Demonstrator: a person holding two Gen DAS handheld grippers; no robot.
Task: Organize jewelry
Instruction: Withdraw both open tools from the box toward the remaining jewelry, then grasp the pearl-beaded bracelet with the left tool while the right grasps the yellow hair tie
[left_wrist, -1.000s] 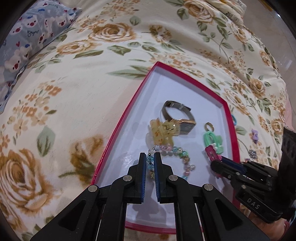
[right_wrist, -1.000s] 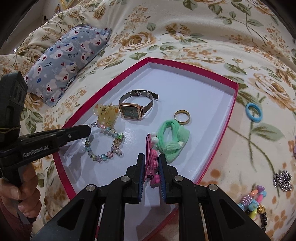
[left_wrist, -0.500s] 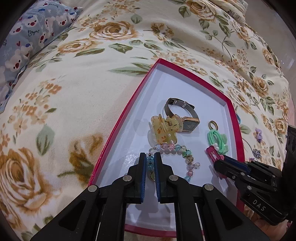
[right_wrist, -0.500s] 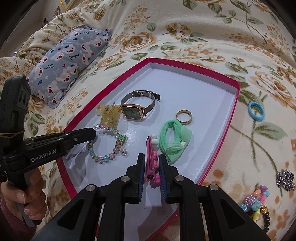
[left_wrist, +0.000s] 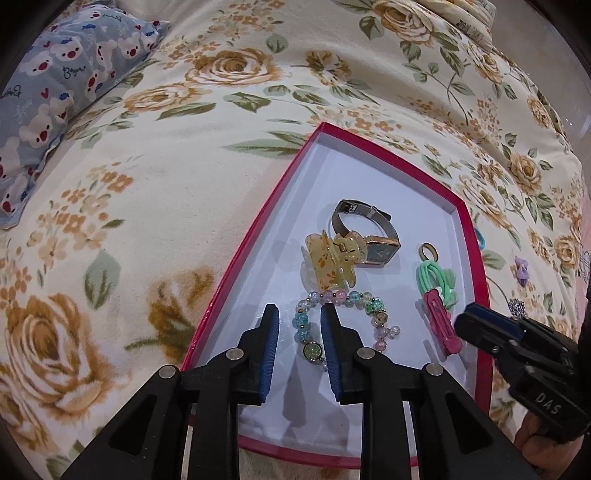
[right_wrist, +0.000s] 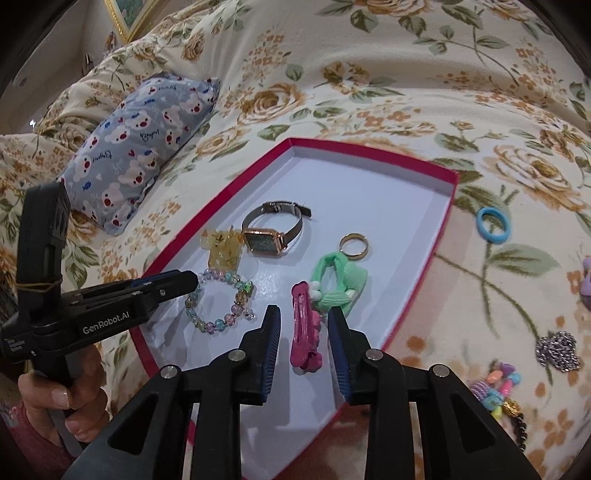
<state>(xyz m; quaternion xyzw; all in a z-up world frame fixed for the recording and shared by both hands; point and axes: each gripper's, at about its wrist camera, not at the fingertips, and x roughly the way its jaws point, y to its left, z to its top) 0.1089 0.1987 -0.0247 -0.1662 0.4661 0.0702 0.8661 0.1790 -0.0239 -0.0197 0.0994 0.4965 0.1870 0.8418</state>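
A red-rimmed tray (left_wrist: 236, 266) (right_wrist: 424, 266) with a white floor lies on the floral bedspread. In it lie a watch (left_wrist: 373, 236) (right_wrist: 273, 229), a yellow hair claw (left_wrist: 330, 264) (right_wrist: 221, 251), a gold ring (right_wrist: 354, 244), a green hair tie (left_wrist: 436, 280) (right_wrist: 338, 282), a beaded bracelet (left_wrist: 343, 317) (right_wrist: 221, 299) and a pink hair clip (left_wrist: 441, 321) (right_wrist: 303, 332). My left gripper (left_wrist: 300, 325) is open, its jaws either side of the bracelet's near beads. My right gripper (right_wrist: 303, 328) is open around the pink clip, which lies flat on the tray.
A blue hair ring (right_wrist: 493, 224), a silver chain ball (right_wrist: 557, 349), a purple bow (left_wrist: 522, 267) and a colourful bead strand (right_wrist: 500, 391) lie on the bedspread right of the tray. A bear-print pillow (right_wrist: 144, 140) lies at the far left.
Both grippers have opened. The left let go of the beaded bracelet and the right let go of the pink hair clip; both pieces now rest on the tray floor.
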